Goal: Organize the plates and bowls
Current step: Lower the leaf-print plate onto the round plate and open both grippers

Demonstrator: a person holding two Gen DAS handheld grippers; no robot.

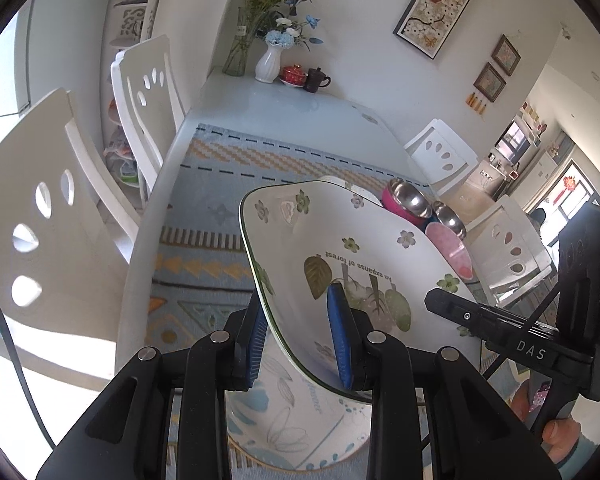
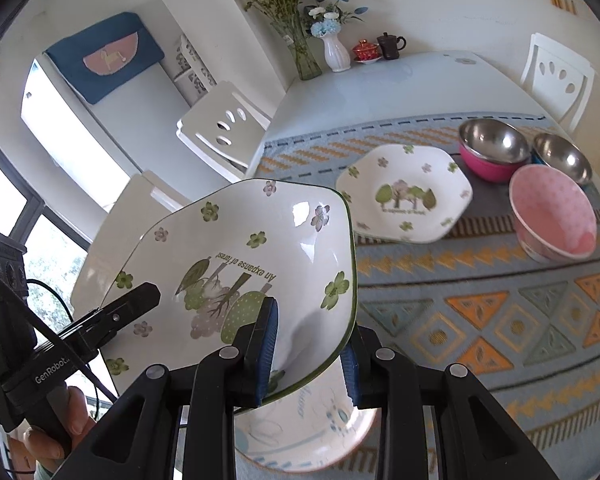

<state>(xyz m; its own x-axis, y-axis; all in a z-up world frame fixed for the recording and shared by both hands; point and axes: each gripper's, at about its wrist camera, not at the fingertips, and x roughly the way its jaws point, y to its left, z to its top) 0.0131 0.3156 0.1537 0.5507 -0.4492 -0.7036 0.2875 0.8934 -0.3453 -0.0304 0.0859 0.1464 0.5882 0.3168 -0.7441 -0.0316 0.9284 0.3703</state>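
L gripper (image 1: pixel 302 340): blue pads nearly together, clamped on the rim of a white square-ish ceramic plate w/ green clover print and forest motif (image 1: pixel 352 264); one pad on the plate's inner face, other on the underside; R gripper (image 2: pixel 308 354): same narrow gap, also gripping that plate's (image 2: pixel 240 264) rim from the opposite edge, one pad inside, one beneath; plate thus held by both, tilted, off the patterned blue-and-orange woven table mat (image 2: pixel 480 312).

Landmark = held plate. Directly under it: a white round plate w/ pale blue leaf drawing (image 2: pixel 312 436), lying on the mat, apart from the held one. Beyond it, in R wrist view: a second white clover-print plate (image 2: pixel 406 194) flat on the mat; past that a steel bowl w/ pink outer shell (image 2: pixel 492 150), a steel bowl w/ blue base (image 2: pixel 562 156) beside it, and a pink dotted bowl (image 2: pixel 554 214) nearer the camera. Far end of the white table (image 2: pixel 360 92): a white ribbed vase w/ blue flowers (image 2: pixel 336 54).

A person's hand (image 2: pixel 60 428) grips the L tool's handle in R wrist view.
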